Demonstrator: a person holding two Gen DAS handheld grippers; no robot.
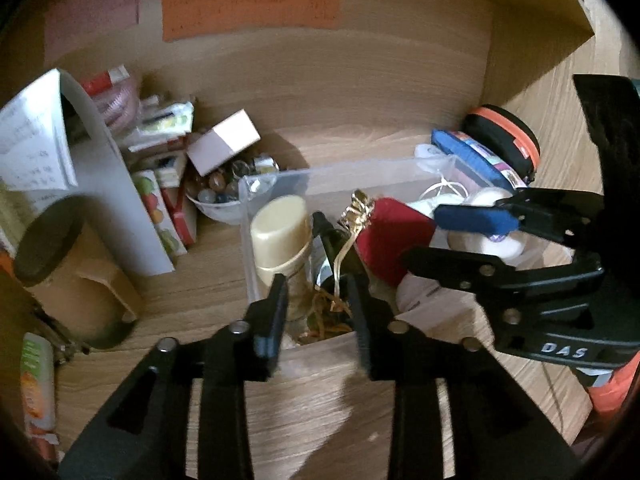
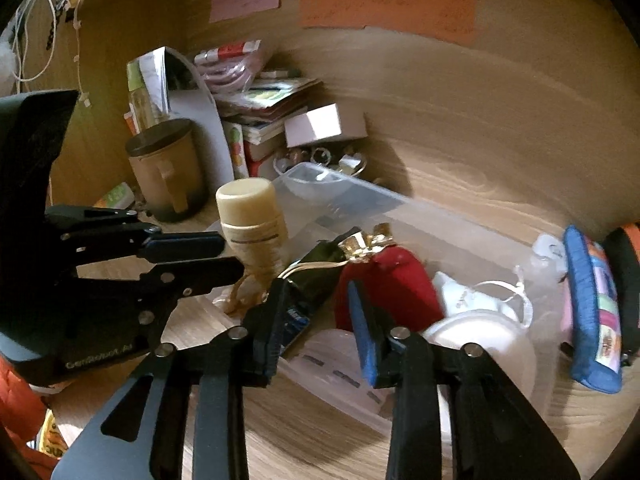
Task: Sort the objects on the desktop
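While both grippers, left (image 1: 318,308) and right (image 2: 316,316), hang part-open and empty over the clear bin (image 1: 276,178), I judge the next pick wants the jaws squared to one item and well clear of the bin wall. The bin on the desk (image 1: 360,128) holds a cream bottle (image 1: 280,228), red pouch (image 1: 390,236), dark packet (image 2: 316,272) and white masks (image 2: 484,332); a bowl (image 1: 218,210) behind it holds small shiny bits.

You have one clear plastic bin (image 1: 280,178), one cream-capped bottle (image 2: 250,210), one red pouch (image 2: 390,284), one tan mug (image 2: 168,168) and three paper notes.
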